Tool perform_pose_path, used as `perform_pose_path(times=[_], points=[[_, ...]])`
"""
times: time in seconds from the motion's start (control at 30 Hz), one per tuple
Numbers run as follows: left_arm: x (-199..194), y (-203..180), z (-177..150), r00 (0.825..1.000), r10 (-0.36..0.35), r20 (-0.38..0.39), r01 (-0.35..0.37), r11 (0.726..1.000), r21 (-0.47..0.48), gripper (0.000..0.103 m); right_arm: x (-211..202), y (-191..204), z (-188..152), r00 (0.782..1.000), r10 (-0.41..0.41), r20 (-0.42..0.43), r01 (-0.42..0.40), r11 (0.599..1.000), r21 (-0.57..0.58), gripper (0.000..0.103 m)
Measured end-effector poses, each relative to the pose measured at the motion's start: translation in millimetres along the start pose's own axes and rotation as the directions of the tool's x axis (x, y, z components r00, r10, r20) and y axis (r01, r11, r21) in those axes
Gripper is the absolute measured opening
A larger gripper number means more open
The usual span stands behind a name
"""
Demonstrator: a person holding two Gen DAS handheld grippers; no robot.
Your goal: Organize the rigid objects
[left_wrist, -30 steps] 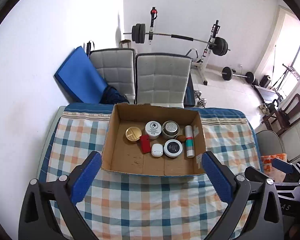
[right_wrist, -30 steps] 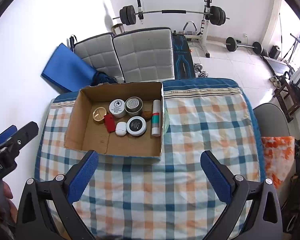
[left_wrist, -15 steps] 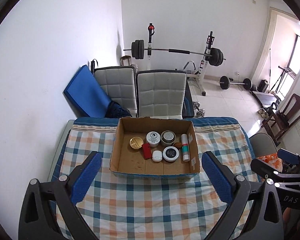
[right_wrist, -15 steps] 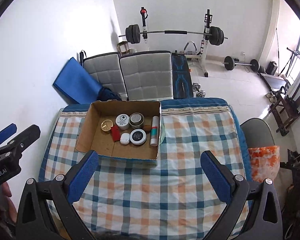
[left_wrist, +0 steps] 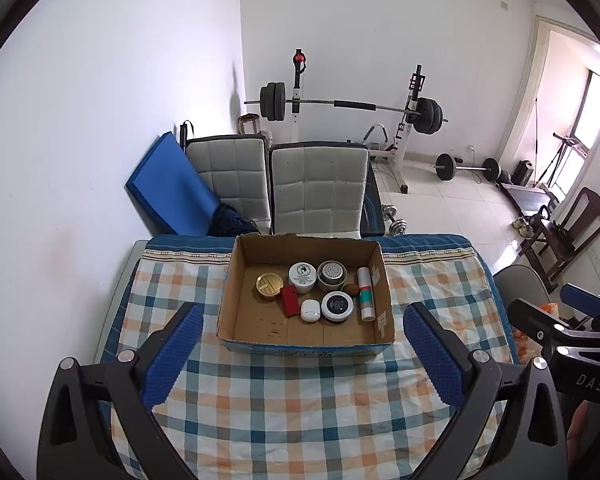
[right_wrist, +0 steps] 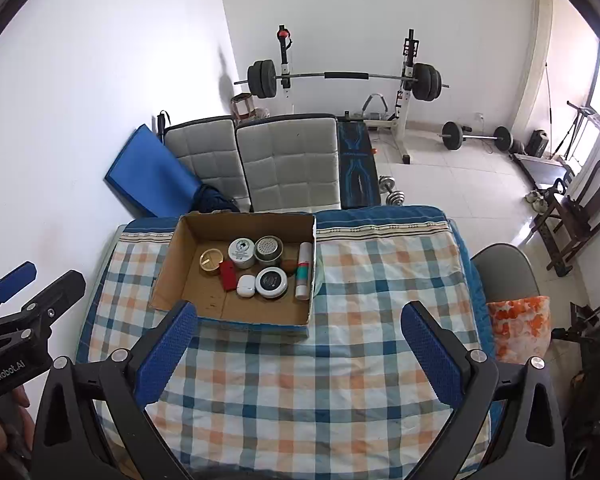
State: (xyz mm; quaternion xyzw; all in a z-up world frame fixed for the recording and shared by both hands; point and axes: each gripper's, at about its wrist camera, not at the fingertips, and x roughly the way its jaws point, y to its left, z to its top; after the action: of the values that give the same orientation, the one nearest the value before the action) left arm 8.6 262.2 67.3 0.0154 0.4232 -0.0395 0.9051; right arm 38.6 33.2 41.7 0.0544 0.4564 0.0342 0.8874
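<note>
Cardboard box (left_wrist: 306, 342) of round tins on checked cloth (left_wrist: 300, 400), left tool (left_wrist: 302, 354) and right tool (right_wrist: 298, 354) both spread wide, empty.

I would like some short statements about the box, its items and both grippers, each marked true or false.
1. The cardboard box sits on the checked tablecloth. True.
2. The left gripper holds the red case. False: it is open and empty, and the case lies in the box.
3. The white tube lies by the box's right wall. True.
4. The right gripper is shut. False: it is open.
</note>
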Motion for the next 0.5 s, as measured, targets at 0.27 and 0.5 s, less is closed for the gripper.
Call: perform_pose_path(times=[0.27,0.5], points=[[-1.7,0.1,-1.7,1.000,0.010,0.002,-0.010,1.000,-0.006,0.103,-3.8,-0.7,-1.5,0.999,-0.037,0.019,0.037,0.999,-0.005,0.103],[-2.3,-1.6,-3.2,1.000,0.015,0.007,-0.015,1.000,-0.003,0.103,-6.7,0.8,-5.4,0.998,-0.058,0.036,0.058,0.998,0.001,0.103]])
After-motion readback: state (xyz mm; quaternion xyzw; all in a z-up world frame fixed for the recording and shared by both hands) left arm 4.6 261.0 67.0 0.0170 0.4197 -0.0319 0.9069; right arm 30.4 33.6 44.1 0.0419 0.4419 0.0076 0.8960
